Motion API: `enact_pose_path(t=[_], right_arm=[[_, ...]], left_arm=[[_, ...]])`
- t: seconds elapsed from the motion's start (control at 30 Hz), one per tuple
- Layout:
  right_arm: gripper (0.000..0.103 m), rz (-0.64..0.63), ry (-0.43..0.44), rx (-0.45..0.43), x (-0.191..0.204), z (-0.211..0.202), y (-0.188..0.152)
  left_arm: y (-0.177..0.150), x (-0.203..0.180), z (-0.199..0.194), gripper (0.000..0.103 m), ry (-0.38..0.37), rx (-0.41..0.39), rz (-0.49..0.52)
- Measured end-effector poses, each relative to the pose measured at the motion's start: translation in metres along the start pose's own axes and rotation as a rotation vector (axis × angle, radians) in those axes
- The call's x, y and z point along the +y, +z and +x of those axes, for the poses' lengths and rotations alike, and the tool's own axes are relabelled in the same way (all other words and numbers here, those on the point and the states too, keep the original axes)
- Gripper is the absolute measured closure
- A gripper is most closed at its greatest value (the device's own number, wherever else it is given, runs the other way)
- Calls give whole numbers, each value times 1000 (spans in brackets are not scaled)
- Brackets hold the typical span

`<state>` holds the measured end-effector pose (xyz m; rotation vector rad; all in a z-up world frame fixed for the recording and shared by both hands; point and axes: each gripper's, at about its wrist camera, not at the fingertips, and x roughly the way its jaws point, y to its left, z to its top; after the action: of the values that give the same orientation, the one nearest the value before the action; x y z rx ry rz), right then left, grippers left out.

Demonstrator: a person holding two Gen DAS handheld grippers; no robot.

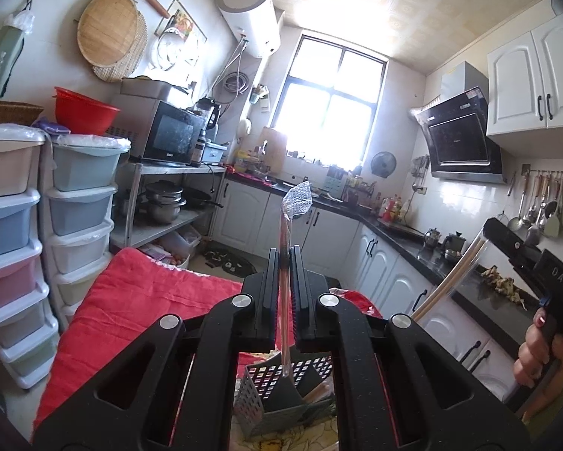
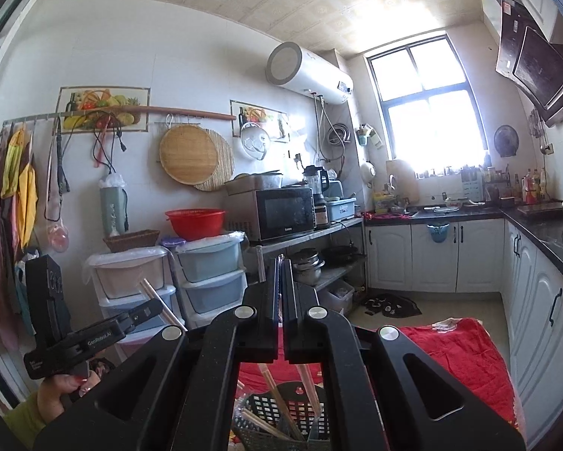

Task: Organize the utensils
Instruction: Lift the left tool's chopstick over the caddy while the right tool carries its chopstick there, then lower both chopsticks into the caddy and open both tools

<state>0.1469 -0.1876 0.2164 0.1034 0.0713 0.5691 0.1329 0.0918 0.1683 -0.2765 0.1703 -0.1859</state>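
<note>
My left gripper (image 1: 284,255) is shut on a pair of chopsticks in a clear plastic sleeve (image 1: 286,233), held upright over a grey perforated utensil basket (image 1: 270,394). The sleeve's crinkled top sticks up above the fingers. My right gripper (image 2: 280,263) is shut on a thin wrapped utensil whose edge shows between its fingers. In the left wrist view it holds a clear-sleeved chopstick pair (image 1: 450,274). Below it the same basket (image 2: 277,417) holds several chopsticks. The left gripper (image 2: 93,334) shows at the lower left of the right wrist view.
The basket stands on a red cloth (image 1: 138,300) over a low surface. Stacked plastic drawers (image 1: 74,218) stand at the left. A metal shelf with a microwave (image 1: 172,135) and pots is behind. Black counter and white cabinets (image 1: 412,270) run along the right.
</note>
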Motion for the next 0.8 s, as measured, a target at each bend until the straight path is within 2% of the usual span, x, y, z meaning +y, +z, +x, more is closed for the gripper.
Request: enact_pose_path(t=[0.43,0.8], right_arm=[[101,6,-22,51,-4,31,-19],[101,1,-47,139,-9,60,-54]], left_arm=[[-23,3,26,100,14,46,4],[-51,3,47,100,8,112,5]])
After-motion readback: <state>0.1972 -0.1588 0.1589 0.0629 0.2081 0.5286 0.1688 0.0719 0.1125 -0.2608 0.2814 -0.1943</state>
